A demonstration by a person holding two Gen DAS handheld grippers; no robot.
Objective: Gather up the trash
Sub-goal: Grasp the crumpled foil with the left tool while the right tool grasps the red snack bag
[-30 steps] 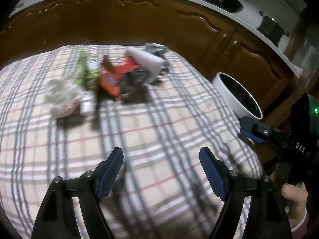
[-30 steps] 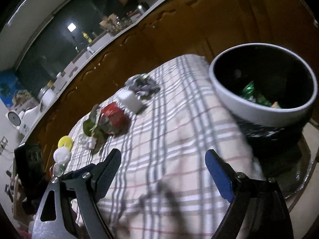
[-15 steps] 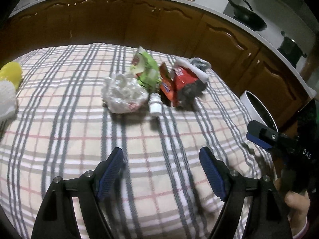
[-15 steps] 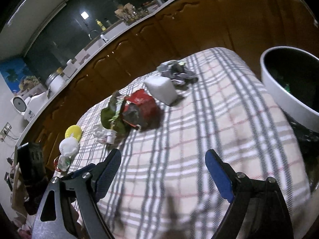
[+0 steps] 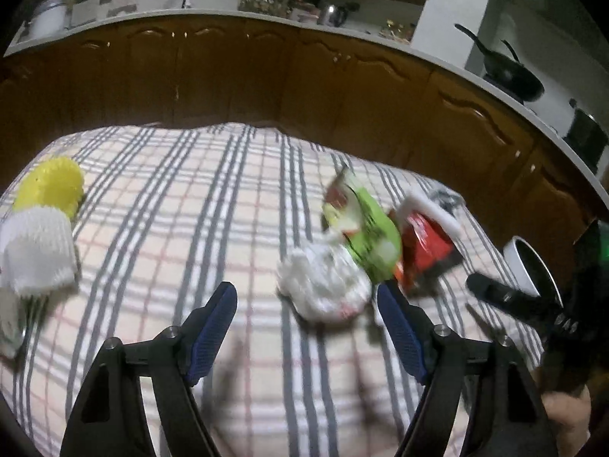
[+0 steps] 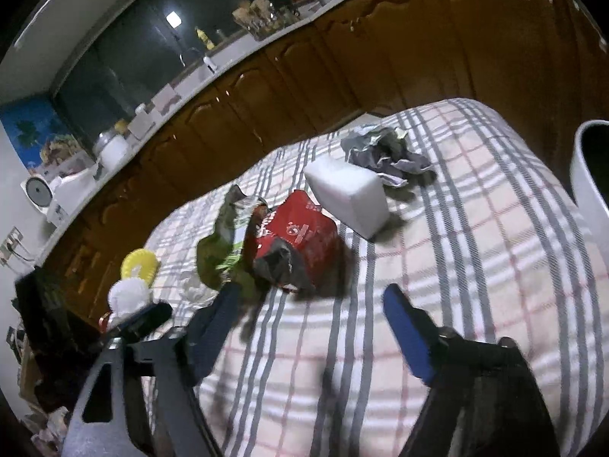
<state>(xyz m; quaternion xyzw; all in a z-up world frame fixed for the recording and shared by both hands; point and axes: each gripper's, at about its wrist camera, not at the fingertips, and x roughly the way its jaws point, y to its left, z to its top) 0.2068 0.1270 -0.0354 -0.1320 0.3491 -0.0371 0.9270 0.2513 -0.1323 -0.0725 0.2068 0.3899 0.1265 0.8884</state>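
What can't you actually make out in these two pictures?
- Bin: right view's edge cuts it off, contents unseen.
- Green wrapper: print lost to motion blur in left view.
- White wad: blurred; material unclear.
- Items below white ball: hidden by left tool.

Left gripper [image 5: 306, 308]: fingers spread wide, empty, above the checked cloth [image 5: 182, 205].
White crumpled wrapper [image 5: 323, 285]: just ahead of the fingers, nearer the right one.
Green packet [image 5: 371, 236]: touching the white wrapper's far side.
Red packet [image 5: 426, 245]: right of the green one.
White bin [image 5: 527, 266]: far right.
Right gripper [image 5: 510, 299]: beside it, blurred.
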